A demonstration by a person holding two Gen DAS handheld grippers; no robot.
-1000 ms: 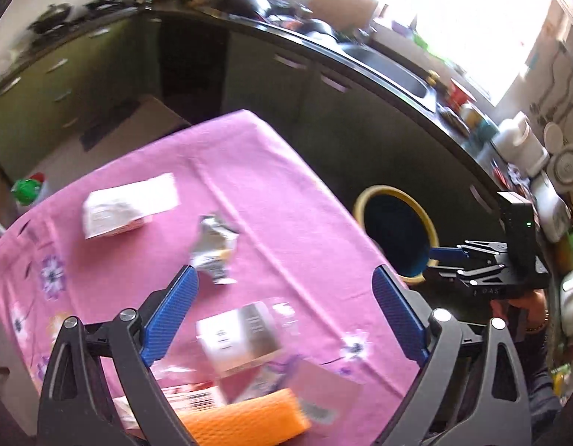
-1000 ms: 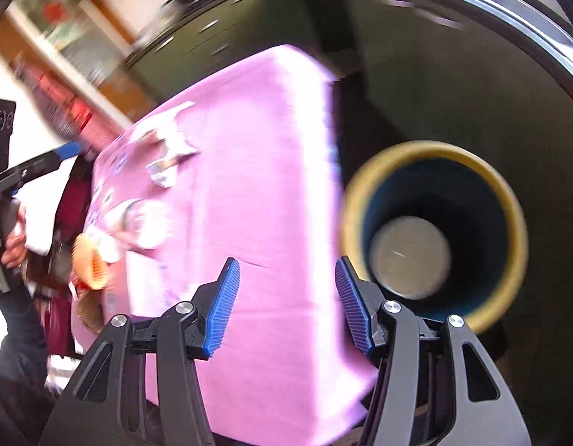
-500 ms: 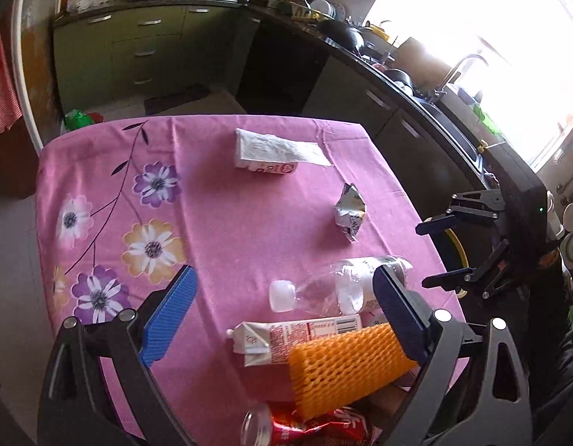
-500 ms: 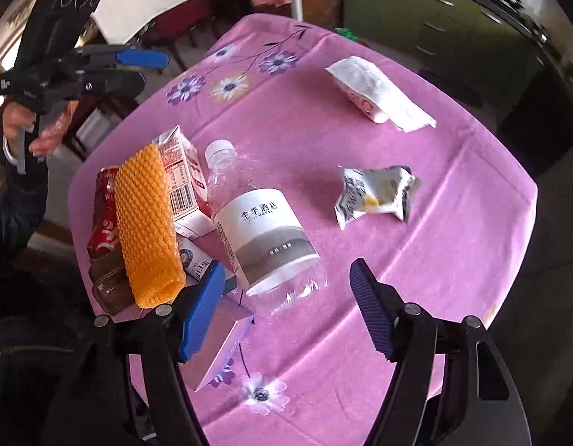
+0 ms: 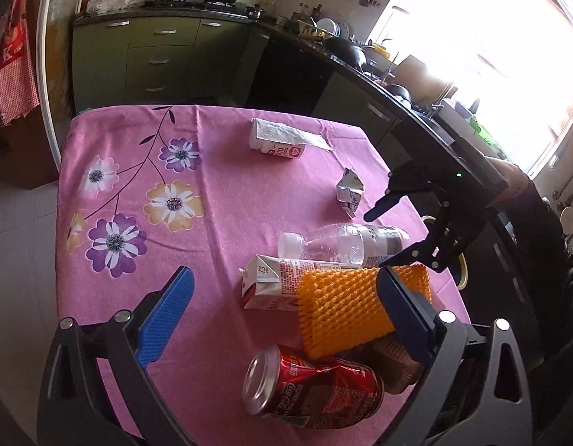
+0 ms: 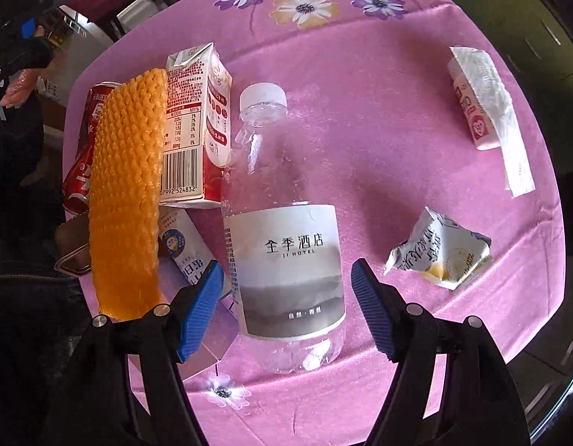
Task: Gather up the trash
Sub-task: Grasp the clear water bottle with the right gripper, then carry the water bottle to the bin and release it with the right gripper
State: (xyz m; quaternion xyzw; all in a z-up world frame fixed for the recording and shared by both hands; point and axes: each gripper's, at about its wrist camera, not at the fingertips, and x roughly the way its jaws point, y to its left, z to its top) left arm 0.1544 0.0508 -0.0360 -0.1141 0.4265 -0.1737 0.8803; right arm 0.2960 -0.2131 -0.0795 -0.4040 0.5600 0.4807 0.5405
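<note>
Picking step, mid-approach. My right gripper [image 6: 284,308] points down over the clear plastic water bottle with white cap and grey label [image 6: 282,230], which lies on the pink flowered tablecloth [image 6: 379,111]. Jaws apart, straddling the labelled end; pads not touching it, as far as I can tell. Next move, I judge: lower, centre on the label, close gently, since thin plastic will flex.

My left gripper [image 5: 282,308] hangs open and empty above the near pile.

Count on the cloth:
- one bottle
- one orange foam mesh sleeve [image 6: 126,193]
- one crushed red soda can [image 5: 316,390]
- one red-and-white drink carton [image 6: 197,122]
- one crumpled silver wrapper [image 6: 440,251]
- one small white packet under a tissue [image 6: 479,104]

More items half-hidden beneath the sleeve; count unclear.
</note>
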